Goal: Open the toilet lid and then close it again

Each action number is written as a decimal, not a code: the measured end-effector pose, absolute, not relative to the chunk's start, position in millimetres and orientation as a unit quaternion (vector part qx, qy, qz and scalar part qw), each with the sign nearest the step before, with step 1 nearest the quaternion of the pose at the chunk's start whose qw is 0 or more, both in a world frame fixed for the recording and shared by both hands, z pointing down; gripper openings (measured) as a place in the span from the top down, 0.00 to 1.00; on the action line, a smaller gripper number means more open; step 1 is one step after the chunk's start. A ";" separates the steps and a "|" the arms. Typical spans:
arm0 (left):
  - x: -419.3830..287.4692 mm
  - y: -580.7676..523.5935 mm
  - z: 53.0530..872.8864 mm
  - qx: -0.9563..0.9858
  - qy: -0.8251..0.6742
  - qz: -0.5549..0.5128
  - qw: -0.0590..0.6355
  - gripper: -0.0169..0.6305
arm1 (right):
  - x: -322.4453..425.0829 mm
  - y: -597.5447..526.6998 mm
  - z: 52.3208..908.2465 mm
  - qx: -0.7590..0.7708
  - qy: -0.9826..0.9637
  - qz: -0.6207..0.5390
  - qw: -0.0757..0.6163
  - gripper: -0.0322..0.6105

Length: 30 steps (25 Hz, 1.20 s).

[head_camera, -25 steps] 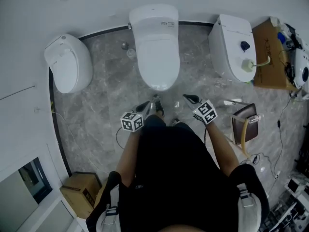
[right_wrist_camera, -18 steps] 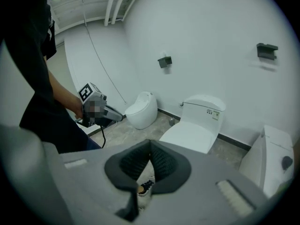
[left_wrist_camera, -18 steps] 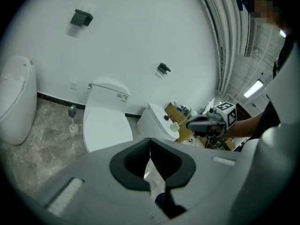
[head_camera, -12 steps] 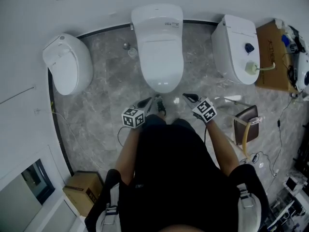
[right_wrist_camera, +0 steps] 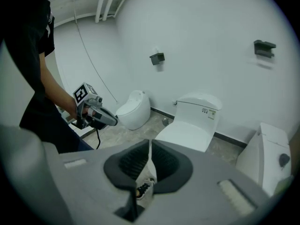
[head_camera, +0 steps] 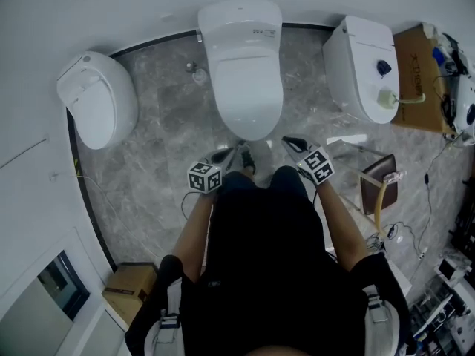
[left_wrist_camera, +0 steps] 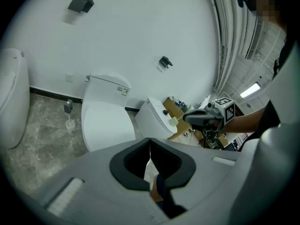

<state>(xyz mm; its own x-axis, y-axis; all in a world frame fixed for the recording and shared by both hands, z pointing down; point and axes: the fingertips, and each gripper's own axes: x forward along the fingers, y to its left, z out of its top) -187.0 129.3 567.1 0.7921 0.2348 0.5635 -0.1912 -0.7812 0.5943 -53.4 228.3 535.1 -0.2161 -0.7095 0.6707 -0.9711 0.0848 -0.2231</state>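
Both grippers have closed in on the toilet (head_camera: 239,22) since the earlier frame; left gripper (head_camera: 223,156) and right gripper (head_camera: 289,141) now sit near its front edge. Left jaws pressed together, empty; right jaws a hairline apart, beginning to open, empty. Lid (head_camera: 246,91) lies down, closed.

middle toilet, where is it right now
In the head view the middle toilet stands top centre against the white wall, lid down, between a rounded toilet on the left and a boxy toilet on the right.
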 end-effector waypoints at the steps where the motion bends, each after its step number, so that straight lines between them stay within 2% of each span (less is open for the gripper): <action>1: -187.3 127.7 570.3 0.885 0.018 0.327 0.330 0.96 | -50.6 226.2 535.4 0.599 -0.704 0.326 0.201 0.91; 12: -185.5 106.4 602.1 0.876 0.008 0.340 0.342 0.96 | -28.0 221.2 565.5 0.611 -0.679 0.354 0.201 0.90; 30: -178.5 104.7 754.5 0.827 -0.069 0.347 0.437 0.95 | -16.6 213.9 719.9 0.549 -0.697 0.415 0.204 0.90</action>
<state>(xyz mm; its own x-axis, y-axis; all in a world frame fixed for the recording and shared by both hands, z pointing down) -178.5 104.7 754.5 0.7499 0.1891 0.6340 -0.4174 -0.6082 0.6752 -16.6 213.9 719.9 -0.3139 -0.5959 0.7392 -0.9339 0.0533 -0.3536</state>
